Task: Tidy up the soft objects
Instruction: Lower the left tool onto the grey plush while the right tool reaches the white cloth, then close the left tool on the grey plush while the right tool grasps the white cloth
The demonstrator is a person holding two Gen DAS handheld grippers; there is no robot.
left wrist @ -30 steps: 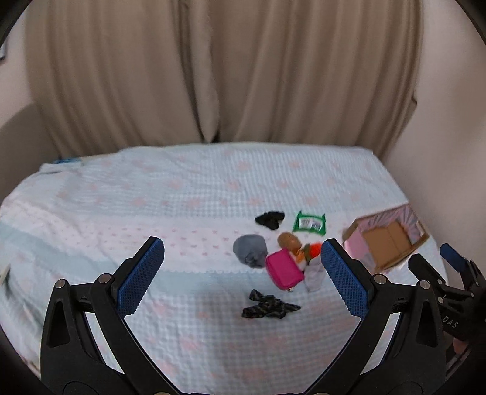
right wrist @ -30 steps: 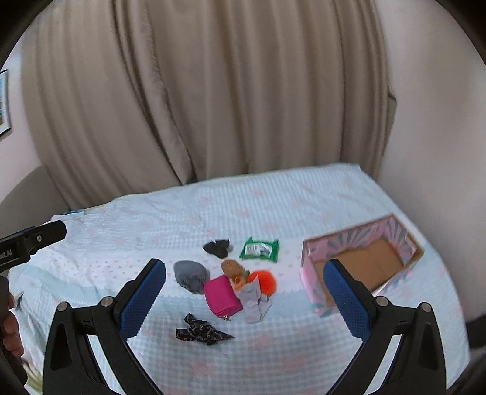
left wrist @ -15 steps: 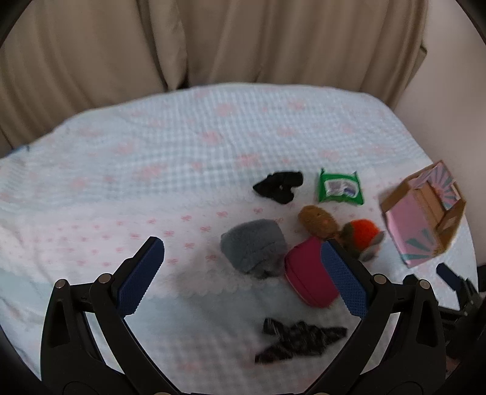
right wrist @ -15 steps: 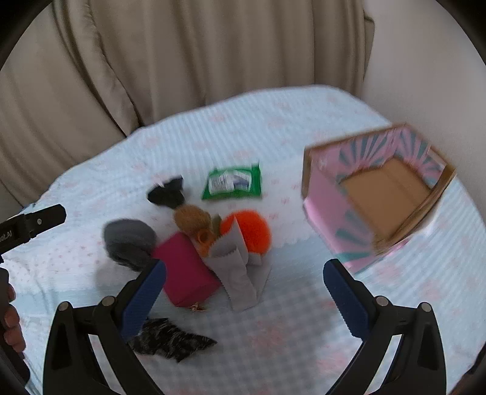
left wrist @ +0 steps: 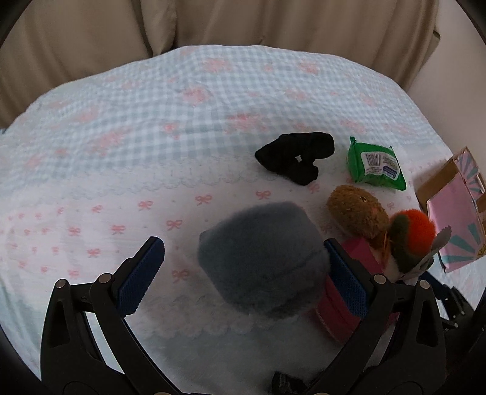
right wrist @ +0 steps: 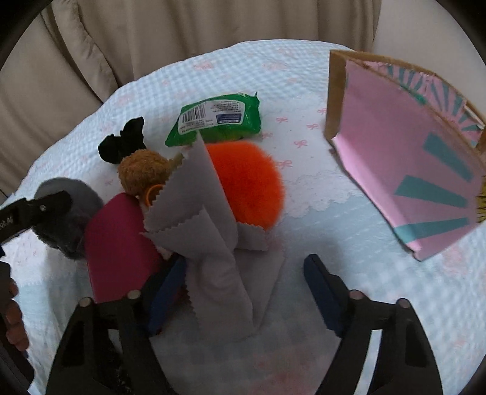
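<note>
A pile of soft things lies on the bed. My left gripper [left wrist: 243,273] is open, its jaws on either side of a grey fuzzy ball [left wrist: 264,258]. My right gripper [right wrist: 246,291] is open, astride a grey pinked cloth [right wrist: 212,243]. Beside the cloth lie an orange fluffy ball [right wrist: 249,179], a brown plush [right wrist: 142,170], a magenta pouch [right wrist: 118,243], a green wipes pack [right wrist: 218,118] and a black scrunchie [right wrist: 124,142]. A pink cardboard box [right wrist: 410,158] stands open at the right.
The bed has a pale blue checked cover [left wrist: 152,121] with pink bows. Beige curtains [left wrist: 212,21] hang behind it. The left gripper's body [right wrist: 33,209] shows at the left of the right wrist view. The box also shows in the left wrist view [left wrist: 455,212].
Both grippers have come down and forward onto the pile. The left one now brackets the grey ball, the right one the grey cloth. Both have stayed open.
</note>
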